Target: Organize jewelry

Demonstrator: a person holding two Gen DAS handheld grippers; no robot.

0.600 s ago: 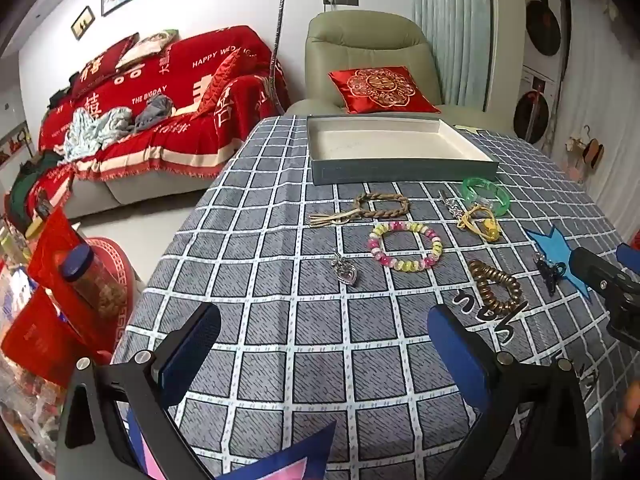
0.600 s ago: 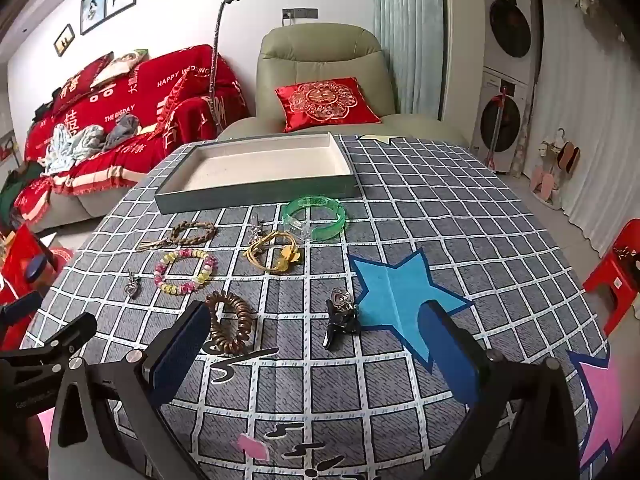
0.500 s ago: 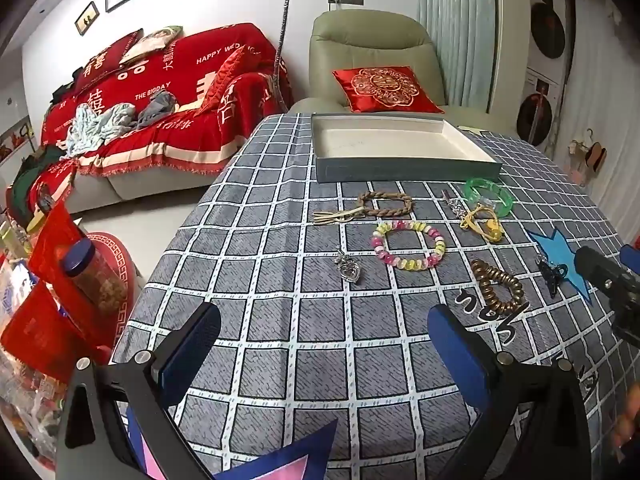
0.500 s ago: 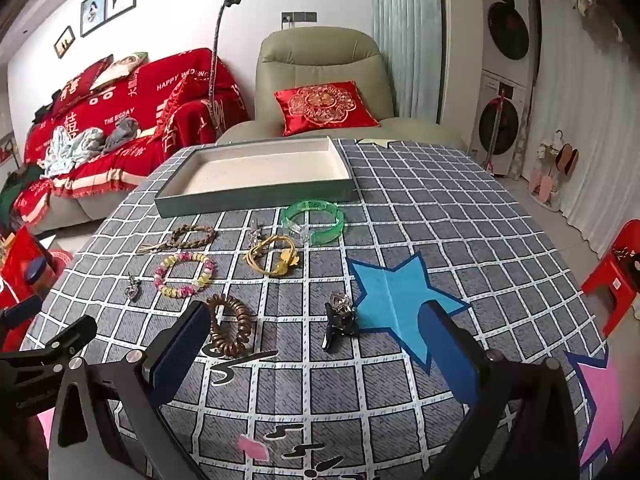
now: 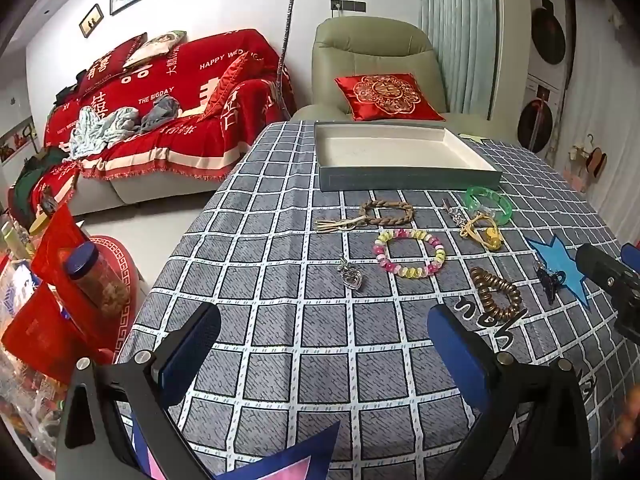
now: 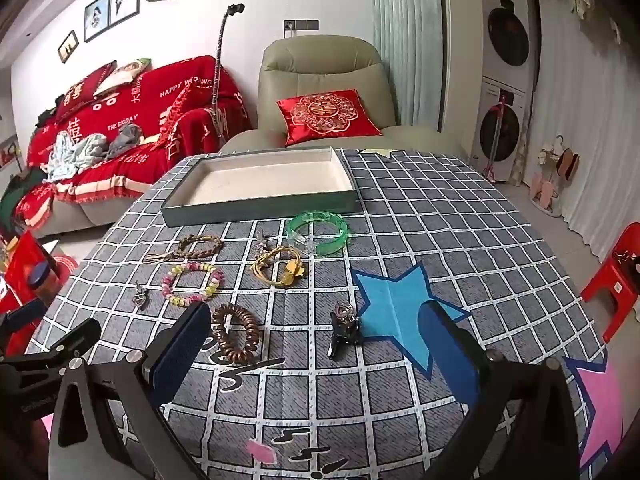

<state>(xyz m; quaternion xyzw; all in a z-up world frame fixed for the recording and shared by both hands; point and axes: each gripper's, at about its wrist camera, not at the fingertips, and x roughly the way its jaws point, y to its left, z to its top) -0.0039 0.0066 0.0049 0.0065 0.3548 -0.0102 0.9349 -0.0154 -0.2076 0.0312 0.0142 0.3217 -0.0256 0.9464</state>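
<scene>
**Grippers drift slightly, no piece of jewelry picked up yet**

Change against the pictures of half a second before is very small. In the left wrist view the whole table scene has slid a little to the right and down, so the left gripper (image 5: 324,354) has turned or moved slightly. In the right wrist view almost nothing is different. No item has changed its place.

Both tools are released, with the jaws standing wide and nothing between them. The left gripper hangs over bare checked tablecloth (image 5: 280,320). Ahead of it, a little to the right, lies the heart pendant (image 5: 353,276), and beyond that the pastel bead bracelet (image 5: 409,258) and the braided brown bracelet (image 5: 386,213).

The right gripper (image 6: 316,348) is also empty. The brown coil hair tie (image 6: 237,334) lies just ahead of its left finger, and the dark hair claw clip (image 6: 344,330) is ahead between the two fingers. Further on are the yellow cord bracelet (image 6: 280,268) and the green bangle (image 6: 318,232), which lies just in front of the tray.

The grey tray (image 6: 260,206) at the far side holds nothing visible. The task therefore seems to be at its very start: all pieces are on the cloth, and the hands are probably choosing a first target. For the right side, the coil tie or the clip looks the most likely.
</scene>
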